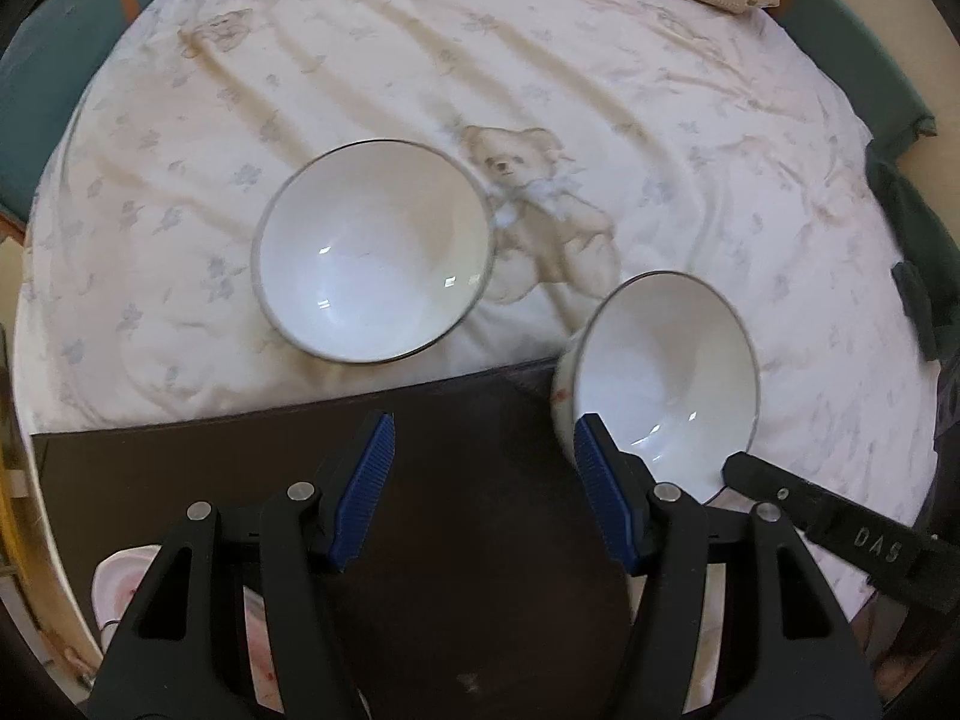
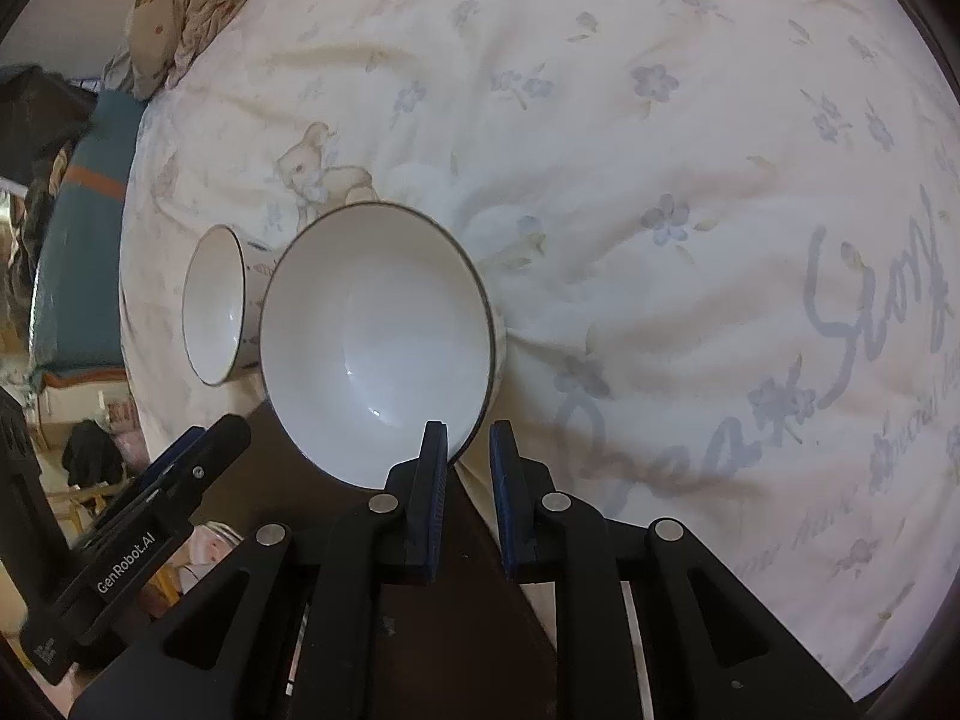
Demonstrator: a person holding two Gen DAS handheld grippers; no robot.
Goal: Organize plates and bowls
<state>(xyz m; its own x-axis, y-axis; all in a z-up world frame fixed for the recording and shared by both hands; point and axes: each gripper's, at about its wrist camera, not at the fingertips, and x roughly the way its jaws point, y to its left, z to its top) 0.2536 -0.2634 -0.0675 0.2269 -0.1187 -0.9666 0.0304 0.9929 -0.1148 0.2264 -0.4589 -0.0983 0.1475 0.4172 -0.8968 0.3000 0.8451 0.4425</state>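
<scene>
Your right gripper [image 2: 468,450] pinches the near rim of a white ceramic bowl with a thin dark rim line [image 2: 378,342]. 1 blue-padded finger sits inside the bowl and the other outside. The bowl is tilted, its opening facing you, near the edge of a dark brown board [image 1: 456,480] that lies on the bed. In the left wrist view this same bowl appears at the right, held up at an angle.

Your left gripper [image 1: 483,480] is spread wide and holds nothing. It hovers over the dark board.

A 2nd white ceramic bowl of the same pattern [image 1: 375,252] rests upright on the white bedsheet printed with teddy bears and pale blue flowers [image 1: 600,90], a little apart from the held bowl.

The task looks to be at an early stage: the 2 bowls are not stacked, and no plates are clearly visible. Nesting the held bowl with the other one probably comes next.
</scene>
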